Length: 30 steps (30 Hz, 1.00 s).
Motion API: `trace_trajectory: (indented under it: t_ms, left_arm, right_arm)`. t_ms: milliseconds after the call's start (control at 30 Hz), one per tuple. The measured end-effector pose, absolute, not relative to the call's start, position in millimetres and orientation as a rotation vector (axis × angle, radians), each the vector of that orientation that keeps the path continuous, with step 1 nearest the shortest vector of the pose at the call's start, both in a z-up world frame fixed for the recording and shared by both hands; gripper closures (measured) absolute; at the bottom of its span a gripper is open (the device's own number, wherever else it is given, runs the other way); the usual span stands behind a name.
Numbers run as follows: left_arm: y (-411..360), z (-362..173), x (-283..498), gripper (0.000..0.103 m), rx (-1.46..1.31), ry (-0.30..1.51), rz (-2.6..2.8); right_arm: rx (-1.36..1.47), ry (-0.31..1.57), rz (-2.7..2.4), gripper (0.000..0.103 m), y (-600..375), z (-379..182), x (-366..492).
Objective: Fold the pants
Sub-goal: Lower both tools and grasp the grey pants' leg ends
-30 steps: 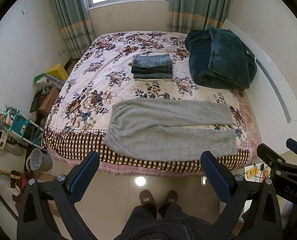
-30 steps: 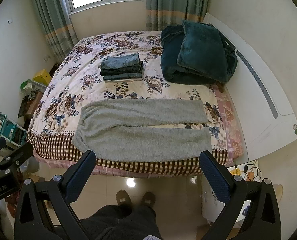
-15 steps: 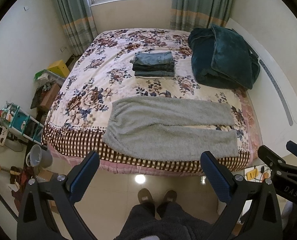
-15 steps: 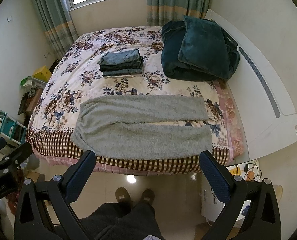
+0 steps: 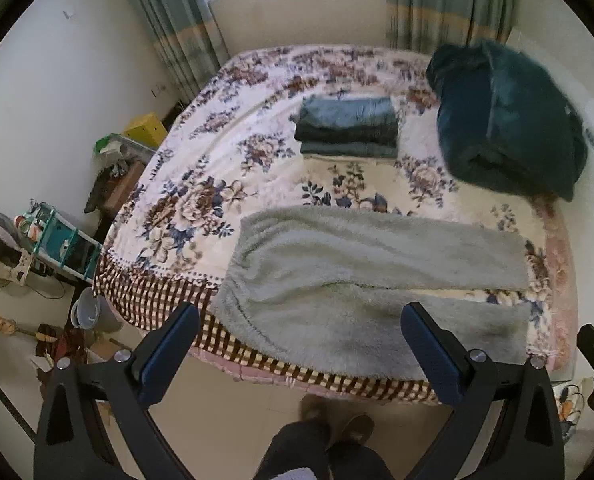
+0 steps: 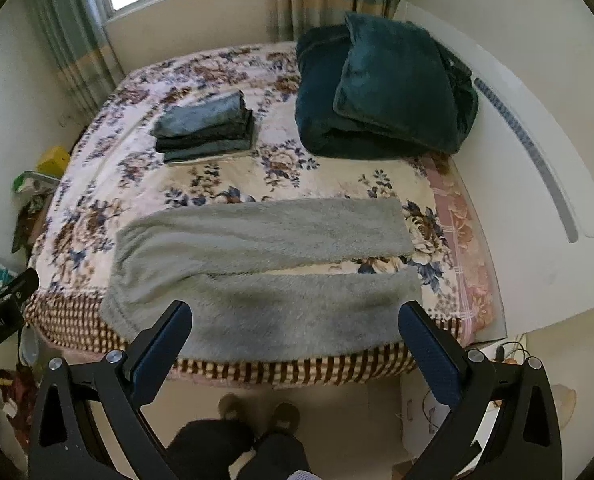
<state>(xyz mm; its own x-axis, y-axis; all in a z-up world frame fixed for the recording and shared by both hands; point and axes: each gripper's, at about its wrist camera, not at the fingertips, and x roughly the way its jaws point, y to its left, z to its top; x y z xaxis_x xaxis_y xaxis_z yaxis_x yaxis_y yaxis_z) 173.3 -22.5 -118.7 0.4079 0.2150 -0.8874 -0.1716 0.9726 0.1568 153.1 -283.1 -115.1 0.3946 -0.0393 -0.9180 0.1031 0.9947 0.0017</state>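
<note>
Both claws stand wide with nothing between their blue pads: the left claw (image 5: 299, 344) and the right claw (image 6: 295, 340) each hang over the floor at the foot edge of the bed (image 5: 201, 200), short of the cloth.

Going left to right, the left wrist view alone shows the clutter by the left wall: a teal rack (image 5: 63, 240), a grey bucket (image 5: 87, 312) on the floor below it and a yellow box (image 5: 147, 130) farther back. At its far right edge a dark piece of the other tool is in frame. The right wrist view cuts most of that clutter off but shows the long white headboard (image 6: 537, 184) on the right in full, and it is also the sharper of the two; the left view is smeared with blur.

The grey fleece pants (image 6: 257, 264) lie flat across the near part of the bed, waist to the left, both legs running right with a narrow strip of floral blanket showing between them. The near leg reaches the checked border at the bed's edge. Behind them sit a folded stack of jeans (image 6: 205, 128) and, to its right, a dark green quilt (image 6: 385, 88).
</note>
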Motion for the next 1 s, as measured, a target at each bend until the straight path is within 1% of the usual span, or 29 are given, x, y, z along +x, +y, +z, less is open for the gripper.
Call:
trace_trajectory:
  t_ms: [167,300,367,467,533,600,733,833,1000]
  left_arm:
    - [-40.0,-178.0,253.0,0.000,0.073,1.225,0.239]
    - [-49.4,-228.1,319.2,0.000,0.057,1.299,0.212]
    - [-52.8,-262.2,353.5,0.000,0.032,1.343,0.199]
    - [-54.5,-320.9,397.5,0.000,0.003,1.437,0.196]
    - [-52.9,-366.7,425.1,0.000,-0.017,1.509,0.216]
    - [-49.5,-400.9,444.7,0.000,-0.040,1.555,0.234]
    - [-42.3,-473.7,488.3,0.000,-0.148,1.666,0.284]
    - [-40.8,-513.6,517.7,0.000,-0.254,1.715,0.312]
    - [-36.6,-564.3,553.1,0.000,-0.364,1.779,0.386]
  right_arm:
    - [0.157,1.241,-0.135,0.000,-297.5,-188.4,238.7]
    - [0.254,1.310,-0.217,0.000,-314.3,-263.9,316.5]
    - [0.294,1.330,-0.253,0.000,-323.8,-302.5,350.6]
    - [0.354,1.418,-0.321,0.000,-345.5,-380.6,402.6]
    - [0.390,1.460,-0.357,0.000,-356.3,-416.5,416.4]
    - [0.439,1.501,-0.400,0.000,-374.2,-462.5,438.1]
    - [0.517,1.547,-0.467,0.000,-398.7,-523.1,463.4]
    - [0.574,1.549,-0.514,0.000,-413.6,-558.8,484.2]
    - [0.646,1.547,-0.574,0.000,-431.7,-607.7,518.9]
